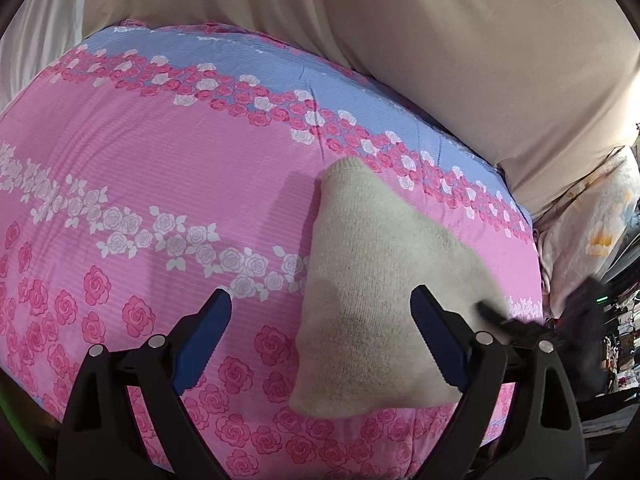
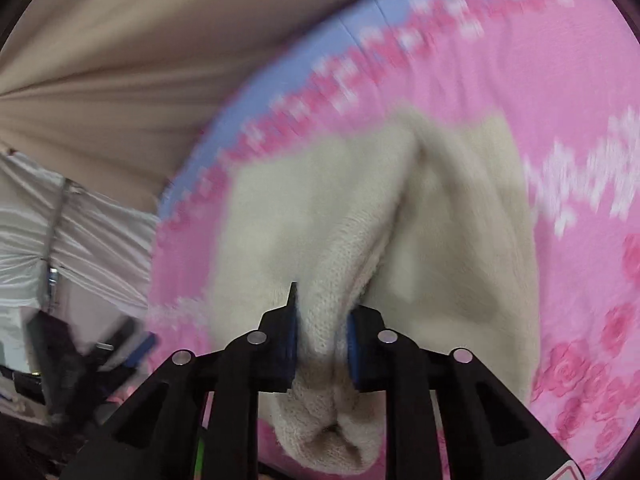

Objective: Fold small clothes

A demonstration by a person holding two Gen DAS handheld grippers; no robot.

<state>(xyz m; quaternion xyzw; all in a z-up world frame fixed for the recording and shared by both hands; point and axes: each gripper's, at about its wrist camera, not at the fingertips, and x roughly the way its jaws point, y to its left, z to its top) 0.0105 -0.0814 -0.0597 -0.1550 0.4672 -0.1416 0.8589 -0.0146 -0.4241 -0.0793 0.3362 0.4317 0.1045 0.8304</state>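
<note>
In the left wrist view, a cream knitted garment (image 1: 372,280) lies on a pink rose-patterned bedsheet (image 1: 160,168) with a blue band along its far side. The left gripper (image 1: 320,312) hovers over the garment's near part with its blue-padded fingers (image 1: 204,336) spread wide, nothing between them pressed. Beige fabric (image 1: 440,40) rises behind the bed. At the right edge, the blurred dark shape of the right gripper (image 1: 492,314) meets the garment's edge.

In the right wrist view, the right gripper (image 2: 322,344) pinches a bunched fold of the cream knitted garment (image 2: 440,240) between its blue pads, lifting that edge while the rest trails onto the bedsheet (image 2: 560,80). The background is motion-blurred.
</note>
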